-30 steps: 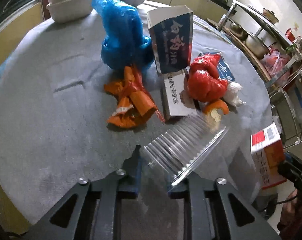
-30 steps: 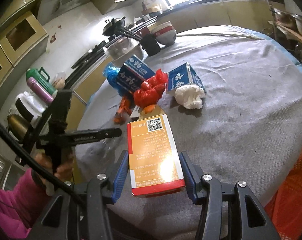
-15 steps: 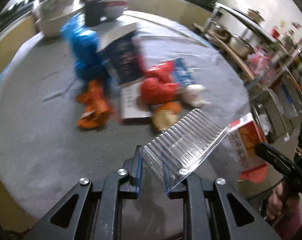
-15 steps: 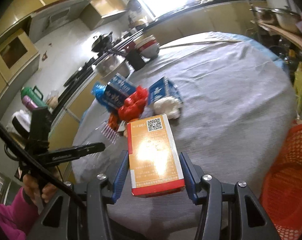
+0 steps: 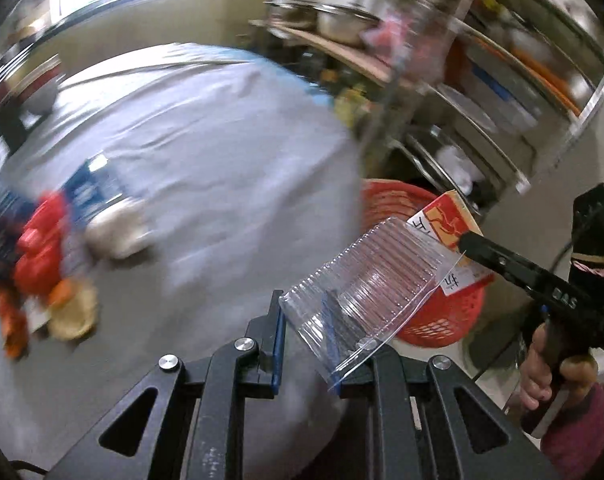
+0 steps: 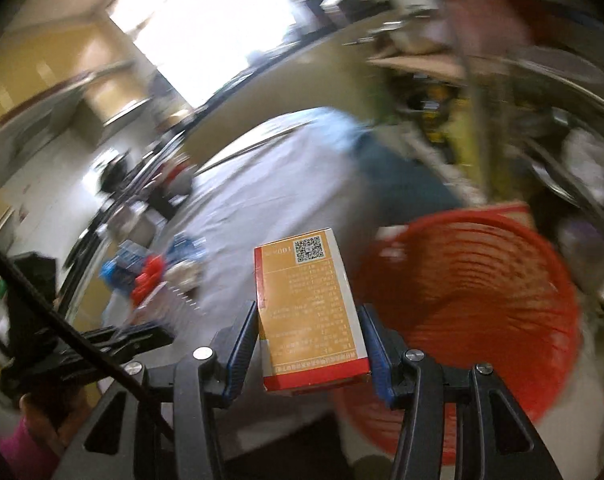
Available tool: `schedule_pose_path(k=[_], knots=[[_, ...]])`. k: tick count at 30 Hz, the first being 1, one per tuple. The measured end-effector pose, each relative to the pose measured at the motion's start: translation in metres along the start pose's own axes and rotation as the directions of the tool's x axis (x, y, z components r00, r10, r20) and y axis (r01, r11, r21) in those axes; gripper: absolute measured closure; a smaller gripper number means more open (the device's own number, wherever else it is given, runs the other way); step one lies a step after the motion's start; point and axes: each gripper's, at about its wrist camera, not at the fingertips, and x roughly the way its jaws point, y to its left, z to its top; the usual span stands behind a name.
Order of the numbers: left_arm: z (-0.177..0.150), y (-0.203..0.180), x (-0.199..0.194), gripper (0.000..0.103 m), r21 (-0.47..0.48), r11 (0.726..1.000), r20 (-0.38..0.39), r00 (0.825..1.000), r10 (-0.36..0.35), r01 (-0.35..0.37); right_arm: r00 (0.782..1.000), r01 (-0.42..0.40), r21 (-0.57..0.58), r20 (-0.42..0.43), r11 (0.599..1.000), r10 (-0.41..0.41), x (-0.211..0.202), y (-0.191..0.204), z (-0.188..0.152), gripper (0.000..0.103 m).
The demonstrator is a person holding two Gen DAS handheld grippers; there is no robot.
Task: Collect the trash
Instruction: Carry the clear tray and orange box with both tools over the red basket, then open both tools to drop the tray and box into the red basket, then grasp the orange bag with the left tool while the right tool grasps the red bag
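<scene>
Left claw [image 5: 308, 350]: clamping a clear ribbed plastic cup [image 5: 366, 284], squashed flat between the pads and sticking out forward and to the right.
Right claw [image 6: 310, 350]: pinching an orange carton [image 6: 312, 308] by its two long sides, QR code on the far end, red edge nearest the camera.
Cup's place: hanging past the table's near right edge, in front of the red basket [image 5: 442, 312].
Carton's place: poking out of the right claw over the basket's left rim [image 6: 386, 240] in the right view; showing in the left view [image 5: 448, 220] just behind the cup.
Basket: standing low beside the table, right of it, open mouth facing up; looking empty, though blur is hiding the bottom.
Table [image 5: 205, 152]: lying left and farther off under a grey cloth.
Rubbish waiting: sitting in a heap at the far left of the table, a red bag [image 5: 37, 240], a blue and white box [image 5: 89, 188], a white wad [image 5: 117, 232] and orange scraps [image 5: 67, 304], all smeared by blur.
Stage, judged: carrying both pieces to the basket, nothing dropped in yet.
Risk, cup: being light and springy, likely popping out sideways on release and landing on the floor if let go short of the rim.
Risk, carton: tipping over the left rim and falling outside if released this near the edge.
Risk, crowding: bumping one claw into the other, with both converging on one opening.
Risk, shelves [image 5: 482, 92]: knocking the metal rack just beyond the basket on an overshoot.
</scene>
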Motion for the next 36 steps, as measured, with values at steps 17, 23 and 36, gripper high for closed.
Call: schedule_pose_path(k=[17, 23, 36], knots=[[0.041, -0.086, 0.083, 0.052, 0.128, 0.992, -0.081, 0.997, 0.013, -0.003, 0.987, 0.14, 0.32, 0.03, 0.937, -0.158, -0.02, -0.107, -0.002, 0.044], [0.035, -0.057, 0.054, 0.051, 0.109, 0.993, -0.032, 0.999, 0.044, -0.04, 0.985, 0.134, 0.276, 0.069, 0.952, -0.158, -0.024, -0.091, 0.002, 0.044], [-0.042, 0.104, -0.05, 0.043, -0.207, 0.949, 0.039, 0.967, 0.251, -0.238, 0.999, -0.036, -0.007, 0.009, 0.999, 0.036, 0.018, 0.051, 0.026, 0.044]])
